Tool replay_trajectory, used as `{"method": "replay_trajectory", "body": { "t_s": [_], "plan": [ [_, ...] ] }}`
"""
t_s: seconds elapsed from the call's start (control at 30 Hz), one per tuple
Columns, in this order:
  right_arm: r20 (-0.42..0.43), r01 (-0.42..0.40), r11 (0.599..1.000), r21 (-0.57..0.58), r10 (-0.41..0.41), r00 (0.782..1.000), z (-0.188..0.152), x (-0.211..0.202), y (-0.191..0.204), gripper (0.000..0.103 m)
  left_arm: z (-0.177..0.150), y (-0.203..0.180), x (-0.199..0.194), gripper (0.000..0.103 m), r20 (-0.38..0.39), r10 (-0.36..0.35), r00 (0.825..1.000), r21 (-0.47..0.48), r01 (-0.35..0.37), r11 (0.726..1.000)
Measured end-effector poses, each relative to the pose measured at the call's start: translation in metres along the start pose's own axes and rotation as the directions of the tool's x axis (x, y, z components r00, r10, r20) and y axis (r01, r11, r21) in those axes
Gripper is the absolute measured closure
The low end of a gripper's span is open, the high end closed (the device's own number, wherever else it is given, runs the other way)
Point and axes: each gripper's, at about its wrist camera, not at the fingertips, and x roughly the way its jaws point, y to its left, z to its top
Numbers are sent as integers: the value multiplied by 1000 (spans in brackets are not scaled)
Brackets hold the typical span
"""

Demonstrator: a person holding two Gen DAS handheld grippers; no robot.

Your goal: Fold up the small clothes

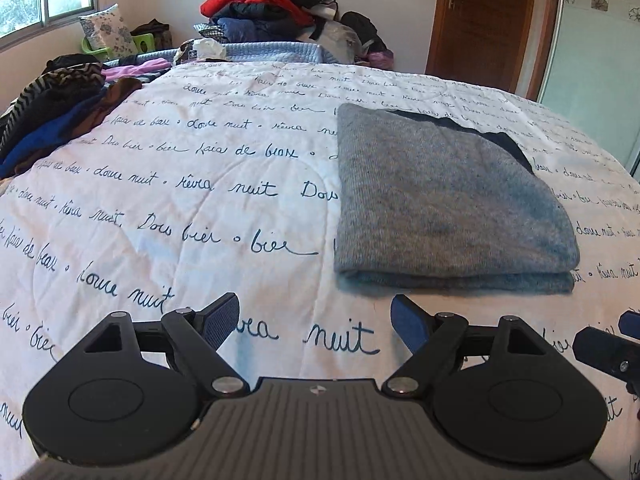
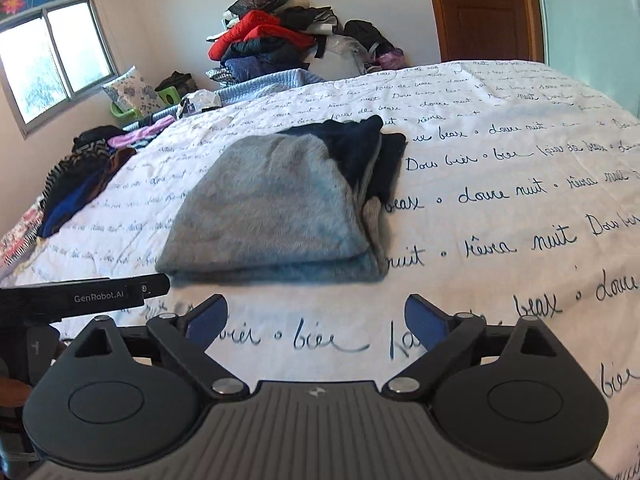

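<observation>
A folded grey knit garment [image 1: 444, 200] with a dark navy part at its far edge lies flat on the white bedspread [image 1: 200, 200] printed with blue script. In the right wrist view the same grey garment [image 2: 276, 208] shows its stacked folds and navy layers on the right side. My left gripper [image 1: 316, 322] hovers just short of the garment's near fold, open, with nothing between its blue pads. My right gripper [image 2: 316, 320] stands open as well, a little back from the near fold, holding nothing. The left gripper's body [image 2: 80, 296] shows at the right view's left edge.
A heap of unfolded clothes [image 1: 60, 112] in stripes, blue and brown lies at the bed's left side. A tall pile of red and dark garments [image 1: 272, 4] stands beyond the bed's far end. A wooden door [image 1: 488, 16] and a window [image 2: 52, 64] frame the room.
</observation>
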Motion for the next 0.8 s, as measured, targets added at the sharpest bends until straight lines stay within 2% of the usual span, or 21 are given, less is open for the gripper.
{"method": "replay_trajectory", "body": {
  "t_s": [0.1, 0.17, 0.33, 0.63, 0.8],
  "plan": [
    [21, 70, 993, -95, -68, 997, -12, 2, 17, 6, -10, 1, -5, 22, 1, 22, 1000, -12, -22, 1000],
    [25, 96, 988, -117, -94, 995, -17, 5, 21, 6, -14, 1, -3, 21, -6, 32, 999, -15, -32, 999],
    [14, 122, 987, -100, -121, 993, -22, 16, 21, 6, -22, -5, 3, 19, -3, 83, 997, 27, -83, 996],
    [16, 167, 980, -105, -166, 986, -27, 31, 21, 6, -27, -9, 7, 18, 23, 76, 997, 30, -77, 997],
    [17, 165, 980, -115, -164, 986, -27, 32, 23, 6, -28, -8, 10, 15, 18, 78, 997, 22, -79, 997]
  ]
}}
